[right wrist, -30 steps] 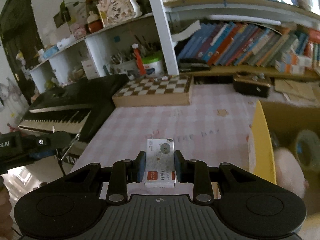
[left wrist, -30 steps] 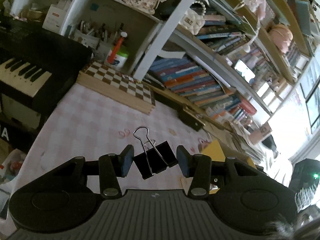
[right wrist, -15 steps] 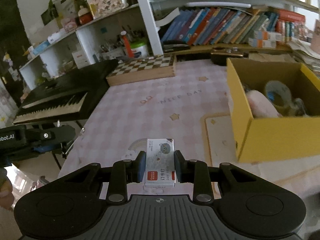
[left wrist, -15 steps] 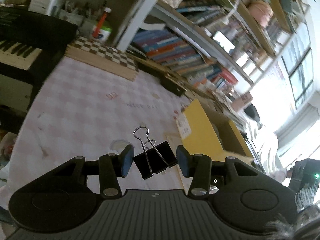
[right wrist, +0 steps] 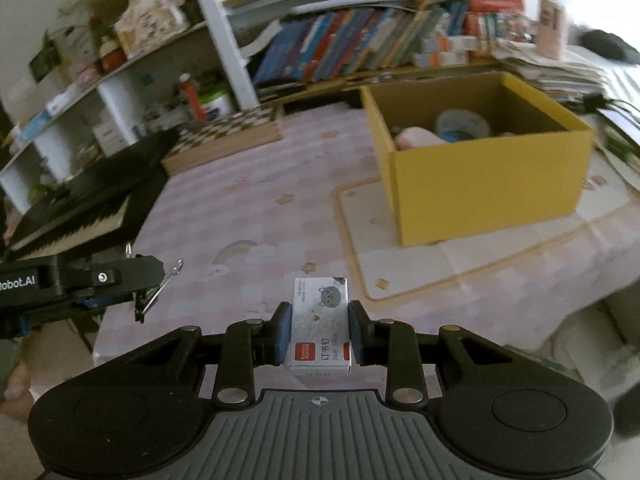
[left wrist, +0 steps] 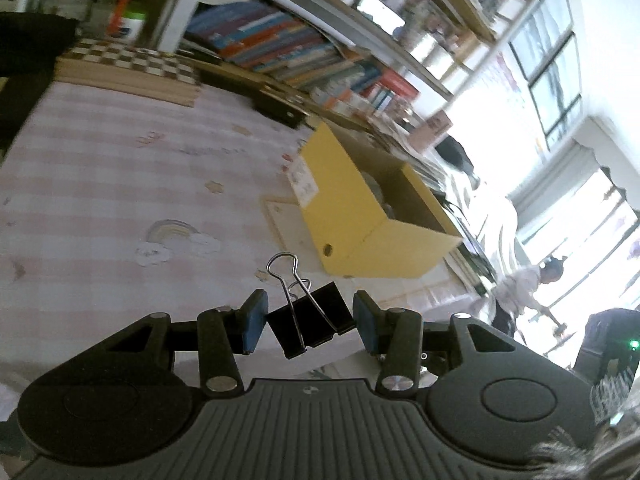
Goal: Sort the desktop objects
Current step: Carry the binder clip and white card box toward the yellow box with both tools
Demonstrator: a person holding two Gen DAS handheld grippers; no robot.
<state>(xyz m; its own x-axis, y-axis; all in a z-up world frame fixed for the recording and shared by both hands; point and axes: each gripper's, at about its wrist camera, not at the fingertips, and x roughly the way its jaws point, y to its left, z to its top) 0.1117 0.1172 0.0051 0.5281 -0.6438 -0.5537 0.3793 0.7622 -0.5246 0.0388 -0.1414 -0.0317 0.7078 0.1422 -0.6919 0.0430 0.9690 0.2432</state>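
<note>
My left gripper (left wrist: 308, 320) is shut on a black binder clip (left wrist: 310, 324) with wire handles, held above the near table edge. My right gripper (right wrist: 319, 330) is shut on a small white staple box (right wrist: 320, 322), also above the near edge. A yellow cardboard box (right wrist: 484, 176) stands open on the right of the pink checked tablecloth; it also shows in the left wrist view (left wrist: 360, 208). A tape roll (right wrist: 462, 124) and a pink soft item (right wrist: 416, 136) lie inside it. The left gripper appears at the left of the right wrist view (right wrist: 140, 284).
A checkerboard (right wrist: 228, 140) lies at the back of the table, a black keyboard (right wrist: 80, 200) at the left. Bookshelves (right wrist: 360, 48) run along the back. A beige mat (right wrist: 440, 256) lies under the yellow box. Stacked papers (right wrist: 560, 72) sit at far right.
Both grippers have pulled back and swung right with their objects still held. The yellow box has come into fuller view in both cameras.
</note>
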